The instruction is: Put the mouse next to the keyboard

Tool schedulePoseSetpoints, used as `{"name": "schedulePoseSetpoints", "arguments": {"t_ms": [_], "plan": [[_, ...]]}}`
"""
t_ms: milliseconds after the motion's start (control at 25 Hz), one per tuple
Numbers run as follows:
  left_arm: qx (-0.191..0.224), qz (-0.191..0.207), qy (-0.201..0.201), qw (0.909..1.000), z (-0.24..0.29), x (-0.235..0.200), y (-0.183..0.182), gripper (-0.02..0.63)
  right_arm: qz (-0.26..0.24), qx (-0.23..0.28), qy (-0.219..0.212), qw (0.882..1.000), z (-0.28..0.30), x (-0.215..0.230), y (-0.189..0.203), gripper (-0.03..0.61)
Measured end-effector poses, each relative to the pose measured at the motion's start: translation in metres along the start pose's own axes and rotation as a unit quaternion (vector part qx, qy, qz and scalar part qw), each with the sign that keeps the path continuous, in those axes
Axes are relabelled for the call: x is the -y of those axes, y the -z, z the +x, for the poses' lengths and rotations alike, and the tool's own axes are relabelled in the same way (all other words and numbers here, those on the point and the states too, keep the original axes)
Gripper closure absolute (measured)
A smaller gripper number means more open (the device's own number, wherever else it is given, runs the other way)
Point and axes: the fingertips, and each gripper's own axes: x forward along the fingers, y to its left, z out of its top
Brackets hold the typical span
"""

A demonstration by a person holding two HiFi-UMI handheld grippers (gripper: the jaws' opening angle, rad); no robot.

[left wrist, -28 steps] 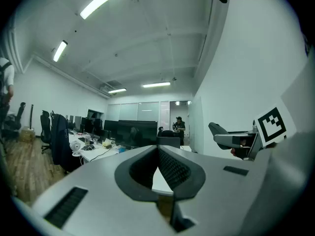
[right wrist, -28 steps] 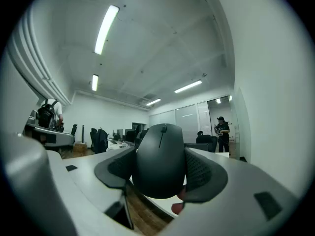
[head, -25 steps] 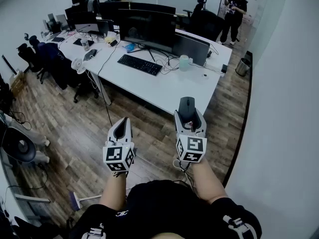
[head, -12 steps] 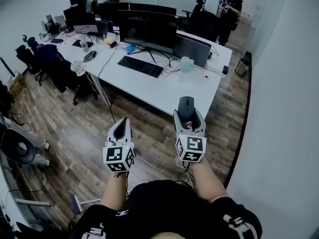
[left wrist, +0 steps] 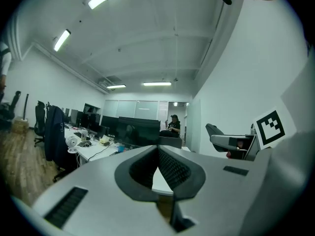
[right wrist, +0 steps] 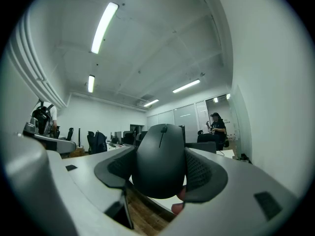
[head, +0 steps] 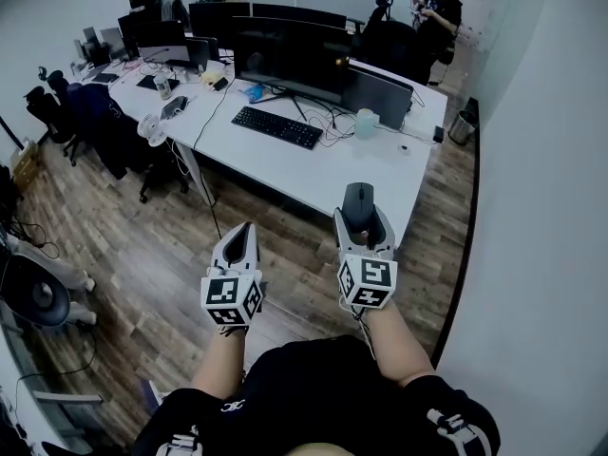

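Your right gripper (head: 361,222) has its fingers (right wrist: 206,173) pinching the mouse (head: 357,202) by its flanks, in the air off the bench's (head: 313,171) near edge, well apart from the keyboard (head: 277,126) — probably light, stiff, slick-shelled, so the sides look the right hold — left gripper (head: 243,230) fingers (left wrist: 173,168) pressed together, empty.
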Motion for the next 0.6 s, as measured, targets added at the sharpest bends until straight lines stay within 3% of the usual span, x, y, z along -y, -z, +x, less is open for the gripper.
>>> {"name": "schedulePoseSetpoints", "arguments": {"t_ms": [240,600], "plan": [[-0.003,-0.007,0.012,0.9999,0.002,-0.019,0.002,0.601,-0.004,-0.004,-0.006,1.0,0.016,-0.029,0.003,0.259],[0.002,0.002,-0.013,0.9999,0.012,-0.068,-0.002,0.601,0.007,-0.003,-0.015,1.0,0.047,-0.051,0.009,0.259]]}}
